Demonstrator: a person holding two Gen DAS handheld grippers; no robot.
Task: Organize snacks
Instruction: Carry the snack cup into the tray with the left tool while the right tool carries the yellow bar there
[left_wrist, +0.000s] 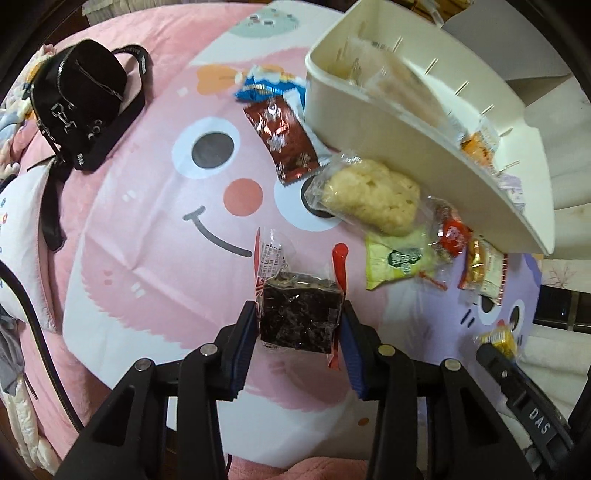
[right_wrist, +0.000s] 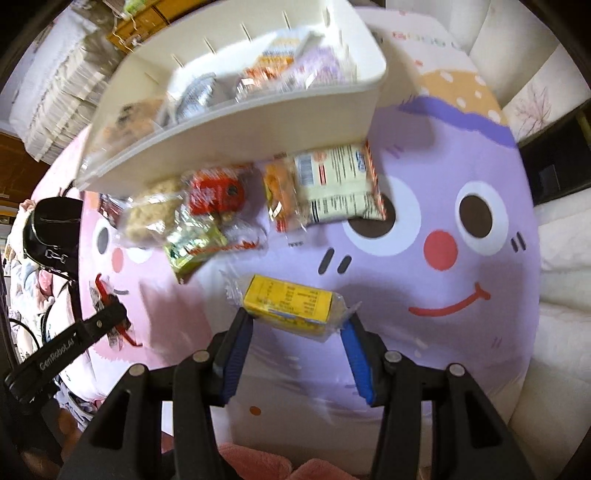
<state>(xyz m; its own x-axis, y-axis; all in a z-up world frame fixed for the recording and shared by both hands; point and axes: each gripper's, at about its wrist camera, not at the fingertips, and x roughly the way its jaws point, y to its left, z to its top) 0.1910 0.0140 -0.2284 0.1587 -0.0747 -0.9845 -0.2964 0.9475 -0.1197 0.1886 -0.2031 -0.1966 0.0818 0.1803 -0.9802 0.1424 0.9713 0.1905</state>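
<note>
Left gripper (left_wrist: 300, 314) clamped on dark snack pack (left_wrist: 299, 314), "DAS" legible on other tool's arm. Right gripper (right_wrist: 299, 325) pinches yellow snack pack (right_wrist: 288, 304); "GenRobot.AI" on arm at left. Ahead of both: 1 cream bin (left_wrist: 406, 122) w/ several packs inside, approx 7 loose packs in front. 1 black bag (left_wrist: 81, 107) far left.

A dark square snack (left_wrist: 300, 312) in clear wrap sits clamped between the left gripper (left_wrist: 300, 321) fingers; a yellow packet (right_wrist: 291, 304) is pinched by the right gripper (right_wrist: 297, 323). Loose snacks — rice cake (left_wrist: 371, 199), red wrapper (left_wrist: 282, 142), green packet (left_wrist: 397, 260) — lie beside the cream bin (left_wrist: 369, 122), which already holds several packets.
</note>
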